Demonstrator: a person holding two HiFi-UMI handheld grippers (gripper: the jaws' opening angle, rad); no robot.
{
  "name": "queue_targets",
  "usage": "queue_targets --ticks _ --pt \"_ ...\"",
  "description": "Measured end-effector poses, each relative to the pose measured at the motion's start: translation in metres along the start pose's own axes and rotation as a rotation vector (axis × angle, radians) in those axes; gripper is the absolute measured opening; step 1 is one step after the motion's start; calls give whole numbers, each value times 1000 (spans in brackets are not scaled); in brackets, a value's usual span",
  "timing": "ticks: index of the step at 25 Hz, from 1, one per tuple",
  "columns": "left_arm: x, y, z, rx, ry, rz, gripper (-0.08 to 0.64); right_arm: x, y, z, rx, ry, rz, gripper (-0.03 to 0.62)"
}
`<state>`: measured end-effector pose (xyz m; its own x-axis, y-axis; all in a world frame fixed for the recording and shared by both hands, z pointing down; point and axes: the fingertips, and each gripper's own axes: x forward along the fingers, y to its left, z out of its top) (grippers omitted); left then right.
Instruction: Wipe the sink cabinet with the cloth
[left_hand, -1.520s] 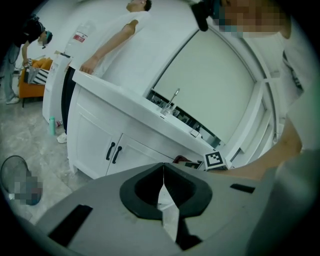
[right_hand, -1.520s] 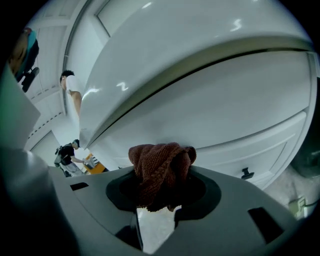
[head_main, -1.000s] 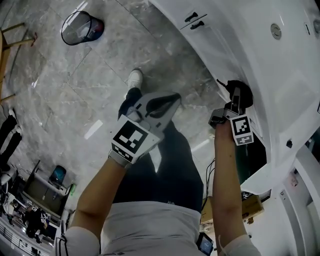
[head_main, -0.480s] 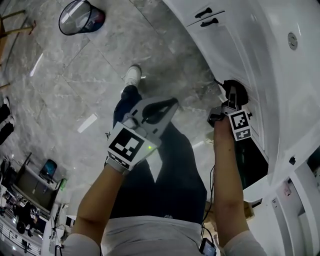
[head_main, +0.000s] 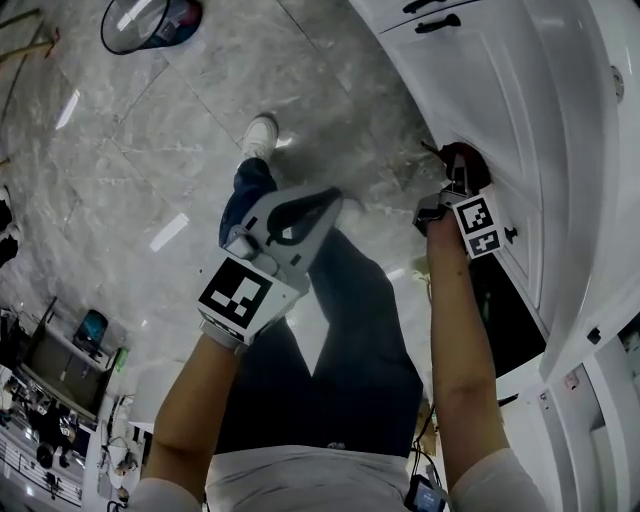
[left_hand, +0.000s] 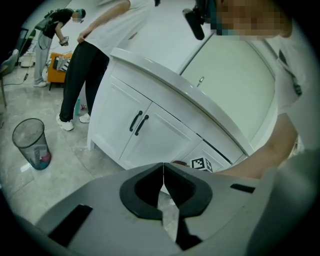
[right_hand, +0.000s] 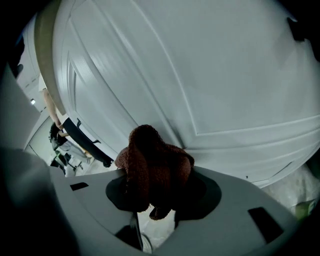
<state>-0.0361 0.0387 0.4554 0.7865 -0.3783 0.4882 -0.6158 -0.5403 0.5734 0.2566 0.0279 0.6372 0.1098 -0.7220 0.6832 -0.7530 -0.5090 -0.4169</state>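
Observation:
A dark red-brown cloth is bunched between the jaws of my right gripper, which is shut on it. The cloth presses against a white panelled door of the sink cabinet, and the right gripper points at that door. In the right gripper view the door panel fills the frame just beyond the cloth. My left gripper hangs over the floor, left of the cabinet, shut on nothing. In its own view the left gripper has its tips touching and faces the cabinet front.
Black handles mark a further pair of doors. A dark open compartment lies below my right arm. A mesh waste bin stands on the marble floor. My own shoe is beneath the left gripper. A person stands by the cabinet's far end.
The right gripper has slid the cloth along the cabinet door, nearer the black handles. The head view has shifted too. The left gripper stays shut and has barely moved.

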Motion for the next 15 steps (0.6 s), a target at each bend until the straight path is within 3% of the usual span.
queue_targets --ticks 15 --pt "3 -9 -16 33 65 -21 15 12 -20 -16 72 22 38 160"
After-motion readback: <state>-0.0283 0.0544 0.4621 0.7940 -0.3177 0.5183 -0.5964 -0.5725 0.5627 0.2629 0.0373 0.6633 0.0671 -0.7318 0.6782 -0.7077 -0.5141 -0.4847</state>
